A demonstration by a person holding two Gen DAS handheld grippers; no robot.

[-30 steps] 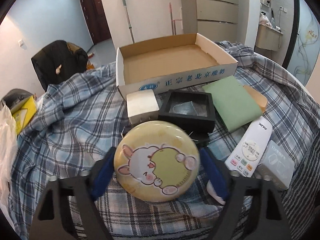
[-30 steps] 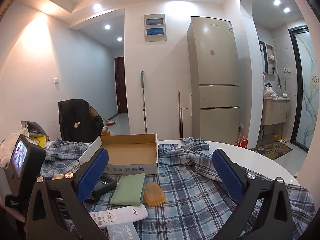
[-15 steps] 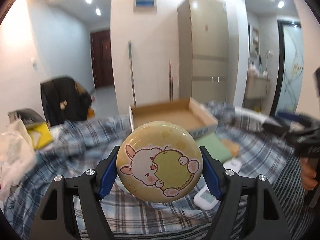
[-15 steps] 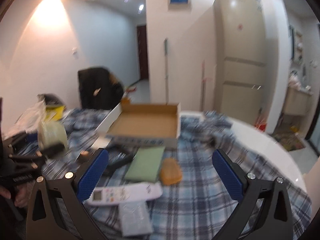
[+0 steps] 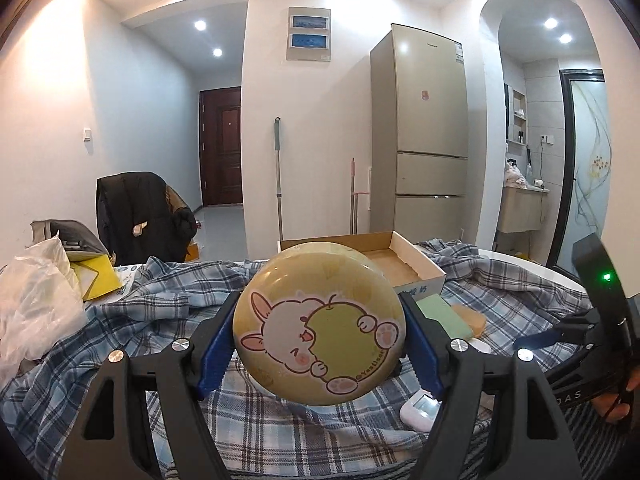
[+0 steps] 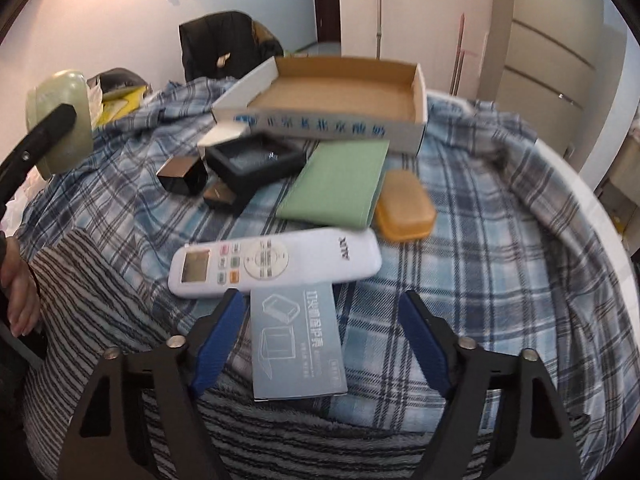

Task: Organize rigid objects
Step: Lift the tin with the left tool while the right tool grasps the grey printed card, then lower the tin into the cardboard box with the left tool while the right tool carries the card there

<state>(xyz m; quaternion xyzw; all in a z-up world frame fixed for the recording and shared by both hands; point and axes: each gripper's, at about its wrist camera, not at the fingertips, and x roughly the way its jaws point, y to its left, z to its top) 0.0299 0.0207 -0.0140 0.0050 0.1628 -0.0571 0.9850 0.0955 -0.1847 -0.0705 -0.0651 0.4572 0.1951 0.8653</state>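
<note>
Between the blue pads of the left hand-held gripper (image 5: 320,336) sits a round yellow tin (image 5: 319,320) with a cartoon rabbit on its lid, clamped at both sides and lifted clear of the plaid cloth (image 5: 160,312) that covers the surface. Beyond the tin lies an open cardboard box (image 5: 416,258), its floor bare where it shows. To the right of this hand-held gripper, the right one shows at the frame's edge, with fingers of a hand (image 5: 616,400) wrapped on its handle.

The right hand-held gripper (image 6: 320,336) points steeply down at the surface with its jaws closing; a pale blue flat packet (image 6: 298,344) lies below the gap between them, and the pads do not press on it. Just ahead of the packet lies a white remote control (image 6: 276,262), crosswise. Further ahead are a green notebook (image 6: 340,184) and, at its right, touching it, an orange soap case (image 6: 406,206). Ahead and to the left stand a black frame box (image 6: 256,162) and a small dark box (image 6: 184,176). The cardboard box (image 6: 340,100) is furthest ahead.
</note>
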